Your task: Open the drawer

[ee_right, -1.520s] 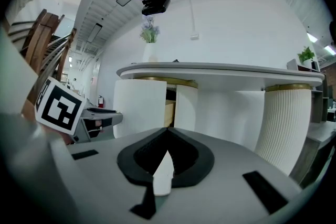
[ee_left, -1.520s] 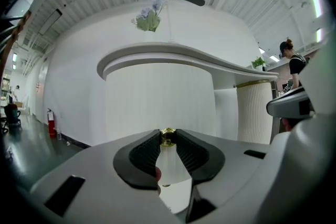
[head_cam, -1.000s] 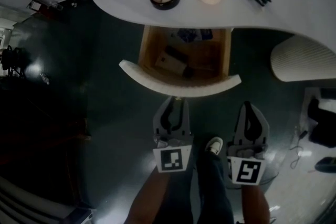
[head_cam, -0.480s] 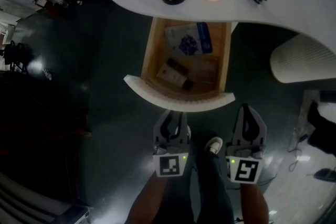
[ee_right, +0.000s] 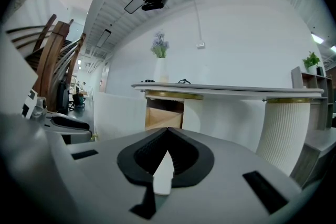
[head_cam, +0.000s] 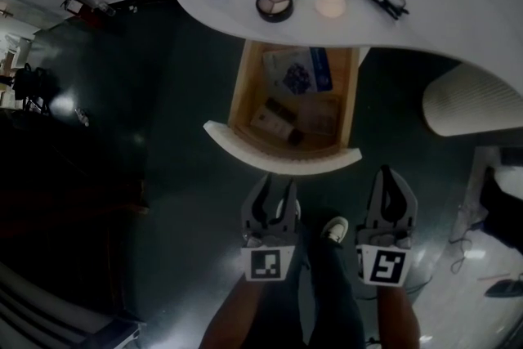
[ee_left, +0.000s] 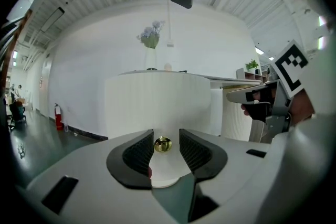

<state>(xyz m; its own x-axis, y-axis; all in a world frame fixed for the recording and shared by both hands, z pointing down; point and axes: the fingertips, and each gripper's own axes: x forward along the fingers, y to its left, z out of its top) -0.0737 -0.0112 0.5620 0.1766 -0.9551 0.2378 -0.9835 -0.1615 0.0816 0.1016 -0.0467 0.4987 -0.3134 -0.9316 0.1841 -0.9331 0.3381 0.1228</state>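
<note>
Already the drawer (head_cam: 282, 162) stands pulled well out from under the white bench (head_cam: 458, 4), with its wooden box on show. The left hand-held gripper (ee_left: 166, 134) has just been opening its jaws, which stand wide on either side of the small brass knob (ee_left: 163, 144) without pressing it. The right hand-held gripper (ee_right: 168, 131) is closed on nothing. The drawer looks stiff and free-sliding; the smooth round knob, its one hold, may slip.
</note>
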